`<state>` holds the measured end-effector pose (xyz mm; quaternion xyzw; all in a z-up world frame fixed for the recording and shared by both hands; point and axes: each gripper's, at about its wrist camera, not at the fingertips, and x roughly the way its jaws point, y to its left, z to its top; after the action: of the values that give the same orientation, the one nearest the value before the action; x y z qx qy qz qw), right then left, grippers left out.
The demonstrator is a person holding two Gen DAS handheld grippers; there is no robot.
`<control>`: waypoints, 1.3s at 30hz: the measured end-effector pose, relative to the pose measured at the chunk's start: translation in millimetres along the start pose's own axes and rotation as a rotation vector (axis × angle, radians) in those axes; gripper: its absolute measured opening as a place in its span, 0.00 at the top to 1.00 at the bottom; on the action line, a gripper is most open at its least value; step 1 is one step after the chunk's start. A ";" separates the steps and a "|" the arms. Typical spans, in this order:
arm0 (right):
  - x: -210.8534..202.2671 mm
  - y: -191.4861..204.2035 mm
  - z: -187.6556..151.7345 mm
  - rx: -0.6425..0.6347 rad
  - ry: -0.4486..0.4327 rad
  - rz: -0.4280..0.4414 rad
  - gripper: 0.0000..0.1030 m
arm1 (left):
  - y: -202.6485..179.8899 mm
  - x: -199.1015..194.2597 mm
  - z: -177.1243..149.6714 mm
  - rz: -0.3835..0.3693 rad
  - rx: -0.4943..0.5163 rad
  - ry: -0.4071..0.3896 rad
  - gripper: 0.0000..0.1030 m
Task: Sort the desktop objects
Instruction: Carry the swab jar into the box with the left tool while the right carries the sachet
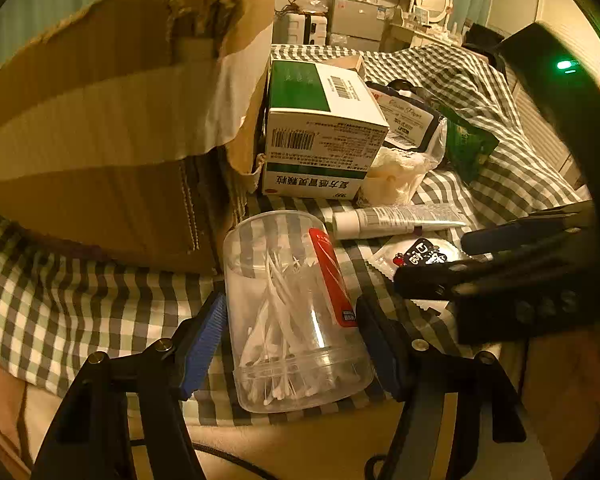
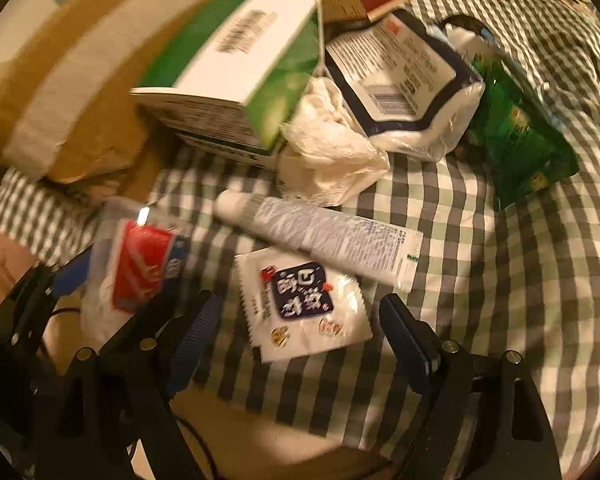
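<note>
A clear plastic jar of cotton swabs with a red label lies between the fingers of my left gripper; the blue pads touch its sides. It also shows at the left of the right wrist view. My right gripper is open, its fingers either side of a white snack sachet on the checked cloth. The right gripper shows in the left wrist view over the sachet. A white tube lies just beyond the sachet.
A torn cardboard box stands at the left. A green-and-white medicine box, crumpled white tissue, a wet-wipes pack and a green packet lie behind. The checked cloth covers the table.
</note>
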<state>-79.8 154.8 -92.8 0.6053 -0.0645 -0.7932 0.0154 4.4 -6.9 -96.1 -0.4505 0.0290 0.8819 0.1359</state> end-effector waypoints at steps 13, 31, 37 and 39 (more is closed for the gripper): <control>9.5 2.2 -11.0 -0.036 0.011 -0.087 0.64 | 5.7 7.5 -7.7 -0.043 -0.014 0.004 0.38; -111.1 -18.5 -62.0 0.038 -0.223 0.008 0.68 | -16.6 -69.7 17.7 -0.177 0.023 -0.125 0.38; -167.4 15.2 -32.4 -0.002 -0.389 0.022 0.68 | -6.5 -119.2 52.5 -0.208 0.001 -0.255 0.38; -176.8 27.7 -23.6 -0.034 -0.429 0.041 0.68 | 2.7 -130.5 64.2 -0.194 -0.017 -0.293 0.38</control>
<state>-11.4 143.5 73.8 0.4208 -0.0652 -0.9044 0.0276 25.9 -26.2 46.6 -0.3192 -0.0422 0.9210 0.2195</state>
